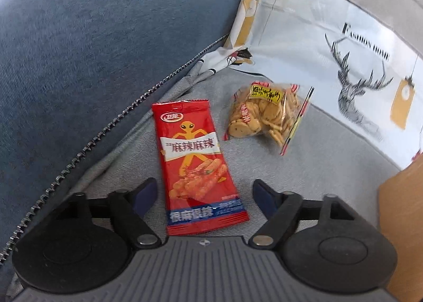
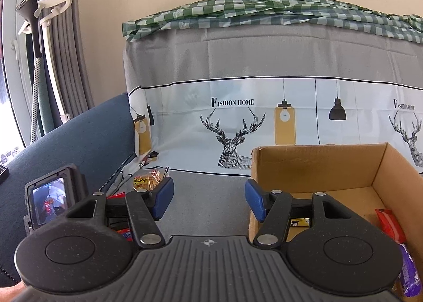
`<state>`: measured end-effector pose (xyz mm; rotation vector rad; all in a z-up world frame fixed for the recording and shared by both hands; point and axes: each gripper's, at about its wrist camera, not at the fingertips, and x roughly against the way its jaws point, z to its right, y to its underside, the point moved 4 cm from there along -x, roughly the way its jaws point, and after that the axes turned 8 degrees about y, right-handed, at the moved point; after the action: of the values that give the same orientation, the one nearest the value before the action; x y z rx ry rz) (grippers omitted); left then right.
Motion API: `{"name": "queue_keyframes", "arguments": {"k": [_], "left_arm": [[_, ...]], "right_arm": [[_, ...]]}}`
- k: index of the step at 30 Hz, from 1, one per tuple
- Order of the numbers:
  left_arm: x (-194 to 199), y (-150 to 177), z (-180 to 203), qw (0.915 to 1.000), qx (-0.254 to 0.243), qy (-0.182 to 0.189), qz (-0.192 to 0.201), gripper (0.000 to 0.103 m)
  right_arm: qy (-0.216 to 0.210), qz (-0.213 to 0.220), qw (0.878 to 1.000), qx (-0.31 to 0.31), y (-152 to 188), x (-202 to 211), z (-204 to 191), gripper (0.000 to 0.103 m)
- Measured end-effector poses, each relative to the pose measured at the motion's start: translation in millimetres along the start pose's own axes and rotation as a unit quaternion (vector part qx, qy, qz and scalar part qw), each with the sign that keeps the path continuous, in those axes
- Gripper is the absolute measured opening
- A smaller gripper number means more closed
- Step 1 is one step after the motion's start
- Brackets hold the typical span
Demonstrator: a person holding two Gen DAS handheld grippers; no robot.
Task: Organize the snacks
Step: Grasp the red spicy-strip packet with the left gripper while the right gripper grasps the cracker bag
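Left gripper point(image 1: 203, 193), jaws spread wide and holding nothing, sits low over the grey cover point(image 1: 330, 148); the near end of a red snack packet point(image 1: 197, 167) lies flat between its blue fingertips point(image 1: 144, 195) without touching either. Just beyond and to the right of the packet, a clear bag of small crackers point(image 1: 264, 114) rests on the same cover, apart from the packet. A blue cushion point(image 1: 92, 51) with a zip edge rises at left; a printed cloth with a stag drawing point(image 1: 351, 90) hangs behind.

Right gripper point(image 2: 208, 200), likewise released and empty, hovers above the cover. Its right finger overlaps the near wall of a cardboard box point(image 2: 317, 167), which holds a red wrapper point(image 2: 390, 225), a purple wrapper point(image 2: 408, 273) and a small yellow item point(image 2: 300, 222) partly hidden by the linkage. The cracker bag point(image 2: 148, 181) shows past the left finger, and the left gripper's camera screen point(image 2: 49, 201) appears at far left. Behind stand the stag cloth point(image 2: 232, 127), a green checked cloth point(image 2: 264, 8) and a curtain point(image 2: 63, 37).
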<state>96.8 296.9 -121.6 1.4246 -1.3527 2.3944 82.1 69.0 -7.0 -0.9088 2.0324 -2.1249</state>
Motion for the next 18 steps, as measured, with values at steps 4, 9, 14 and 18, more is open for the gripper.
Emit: {"name": "queue_keyframes", "arguments": {"k": [4,9,14,18], "left_arm": [[2.7,-0.7,-1.5,0.9999,-0.011,-0.012,-0.002,0.056],[13.7,-1.3,-4.7,0.9998,-0.005,-0.016,0.009,0.046],[23.3,3.0,-12.8,0.9996,0.026,-0.01,0.006,0.044],[21.6,3.9,-17.3,0.9987,0.05,-0.003,-0.007,0.053]], "right_arm": [[0.001,-0.003,1.0,0.001,1.3,-2.9,-1.4,0.063],[0.009,0.016,1.0,0.011,-2.8,-1.9,-2.2,0.063],[-0.008,0.013,1.0,0.015,-21.5,-6.0,-6.8,0.064],[-0.064,-0.029,0.998,0.002,-47.2,-35.9,-34.2,0.072]]}}
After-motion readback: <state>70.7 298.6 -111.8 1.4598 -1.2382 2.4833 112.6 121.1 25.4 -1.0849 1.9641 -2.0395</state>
